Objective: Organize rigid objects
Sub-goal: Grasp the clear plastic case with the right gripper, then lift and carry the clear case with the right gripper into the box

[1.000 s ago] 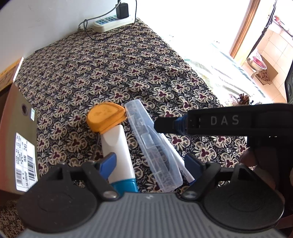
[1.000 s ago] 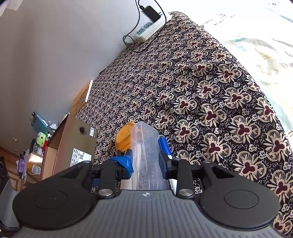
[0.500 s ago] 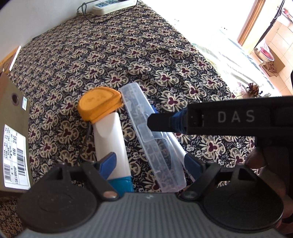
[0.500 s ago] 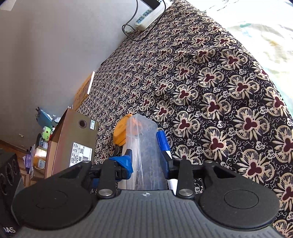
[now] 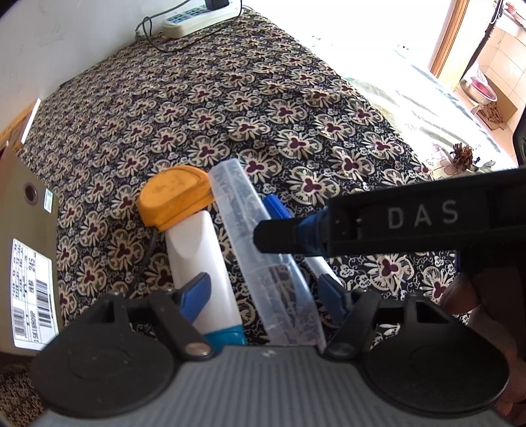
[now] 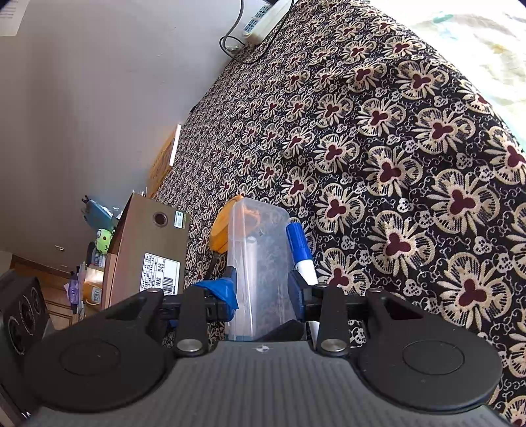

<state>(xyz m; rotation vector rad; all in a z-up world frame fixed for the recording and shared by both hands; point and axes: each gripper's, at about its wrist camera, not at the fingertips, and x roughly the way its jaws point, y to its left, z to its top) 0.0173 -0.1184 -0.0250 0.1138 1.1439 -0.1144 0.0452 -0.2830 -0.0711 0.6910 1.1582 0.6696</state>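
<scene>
A clear plastic case (image 5: 263, 262) stands tilted on its edge on the flowered cloth, and my right gripper (image 6: 261, 289) is shut on it. In the left wrist view one black finger (image 5: 279, 236) of that gripper presses on the case's side. Left of the case lie a white bottle with a teal end (image 5: 203, 272) and an orange disc-shaped object (image 5: 174, 203). A white marker with a blue cap (image 6: 299, 243) lies right of the case. My left gripper (image 5: 263, 292) is open just above the bottle and the case, holding nothing.
A brown cardboard shoe box (image 5: 26, 262) stands at the left edge of the cloth. A white power strip (image 5: 197, 19) with a cable lies by the far wall. Pale bedding (image 5: 411, 82) is on the right. A black speaker (image 6: 19, 312) stands beside the box.
My right gripper has kept its hold and tipped the clear case further onto its edge. The left gripper has shifted a little over the bottle and stayed open.
</scene>
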